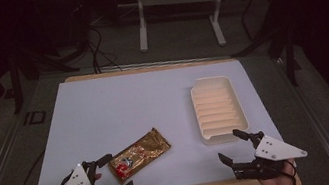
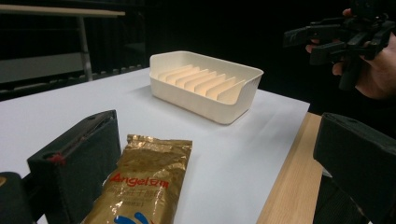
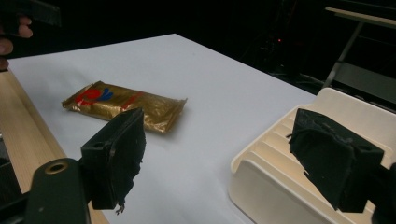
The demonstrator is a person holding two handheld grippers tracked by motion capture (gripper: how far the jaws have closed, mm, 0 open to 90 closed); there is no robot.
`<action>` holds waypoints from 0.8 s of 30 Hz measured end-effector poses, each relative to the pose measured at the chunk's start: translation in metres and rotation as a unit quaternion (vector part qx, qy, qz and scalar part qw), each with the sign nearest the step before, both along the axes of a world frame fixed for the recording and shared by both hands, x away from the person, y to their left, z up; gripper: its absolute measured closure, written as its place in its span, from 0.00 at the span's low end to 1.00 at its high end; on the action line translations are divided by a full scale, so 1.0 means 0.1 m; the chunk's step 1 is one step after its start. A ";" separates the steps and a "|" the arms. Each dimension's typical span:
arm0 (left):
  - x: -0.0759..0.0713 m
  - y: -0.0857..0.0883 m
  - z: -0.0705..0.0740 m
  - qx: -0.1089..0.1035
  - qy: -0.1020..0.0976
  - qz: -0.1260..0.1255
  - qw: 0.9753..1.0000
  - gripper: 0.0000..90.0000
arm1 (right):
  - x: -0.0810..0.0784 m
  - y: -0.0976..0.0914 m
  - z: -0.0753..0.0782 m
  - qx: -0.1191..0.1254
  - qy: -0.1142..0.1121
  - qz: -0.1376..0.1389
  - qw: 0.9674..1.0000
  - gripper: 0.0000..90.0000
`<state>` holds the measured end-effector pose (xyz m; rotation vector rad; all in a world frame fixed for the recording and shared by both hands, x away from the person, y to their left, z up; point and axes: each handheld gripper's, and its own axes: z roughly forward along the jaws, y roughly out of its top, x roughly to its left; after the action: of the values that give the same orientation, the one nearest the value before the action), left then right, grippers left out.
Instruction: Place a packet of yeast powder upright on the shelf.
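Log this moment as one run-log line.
left hand-held gripper: open, at gold packet, not gripping | right hand-held gripper: open, empty, beside cream tray | packet: flat on white sheet

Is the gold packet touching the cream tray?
Apart. In the high view, the packet lies left of the tray with a wide strip of bare white table between them.

Gold packet (image 1: 139,156), cream ribbed tray (image 1: 218,109)

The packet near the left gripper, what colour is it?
Shiny gold packet, with red lettering and a blue mark; the left gripper view shows it best.
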<state>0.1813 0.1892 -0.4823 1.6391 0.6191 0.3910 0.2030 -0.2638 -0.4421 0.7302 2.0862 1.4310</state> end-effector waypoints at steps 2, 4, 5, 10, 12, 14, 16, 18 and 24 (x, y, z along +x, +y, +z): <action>0.00 0.00 0.00 0.003 -0.005 0.002 1.000 0.02 | 0.00 0.00 0.00 0.001 0.003 0.001 1.000 0.22; 0.00 0.00 0.00 0.001 -0.009 -0.001 1.000 0.02 | 0.00 0.01 0.00 -0.005 0.003 0.006 1.000 0.22; 0.00 0.00 0.01 0.002 -0.010 -0.002 1.000 0.02 | 0.00 0.02 0.00 -0.005 0.007 0.014 1.000 0.21; 0.01 -0.01 -0.01 0.015 -0.005 -0.010 1.000 0.02 | 0.02 0.04 0.00 -0.024 -0.002 0.028 0.999 0.14; 0.01 -0.02 -0.01 0.016 0.000 -0.013 1.000 0.02 | 0.03 0.03 0.02 -0.025 0.009 0.022 0.999 0.14; 0.02 -0.01 -0.01 0.006 0.004 -0.009 1.000 0.02 | 0.03 0.02 0.03 -0.023 0.020 0.022 0.999 0.13; 0.02 0.00 0.00 -0.002 0.009 -0.005 1.000 0.02 | 0.02 0.03 0.03 -0.021 0.024 0.028 0.999 0.12; 0.02 -0.01 0.02 -0.008 0.019 -0.005 1.000 0.02 | 0.02 0.05 0.03 -0.031 0.020 0.032 0.999 0.12; 0.01 -0.10 0.07 0.019 0.047 -0.018 0.999 0.02 | 0.01 0.08 0.05 -0.025 0.030 0.047 0.998 0.12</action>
<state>0.1828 0.1792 -0.4750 1.7097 0.6547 0.3036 0.2039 -0.2561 -0.4372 0.6696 2.2216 1.4165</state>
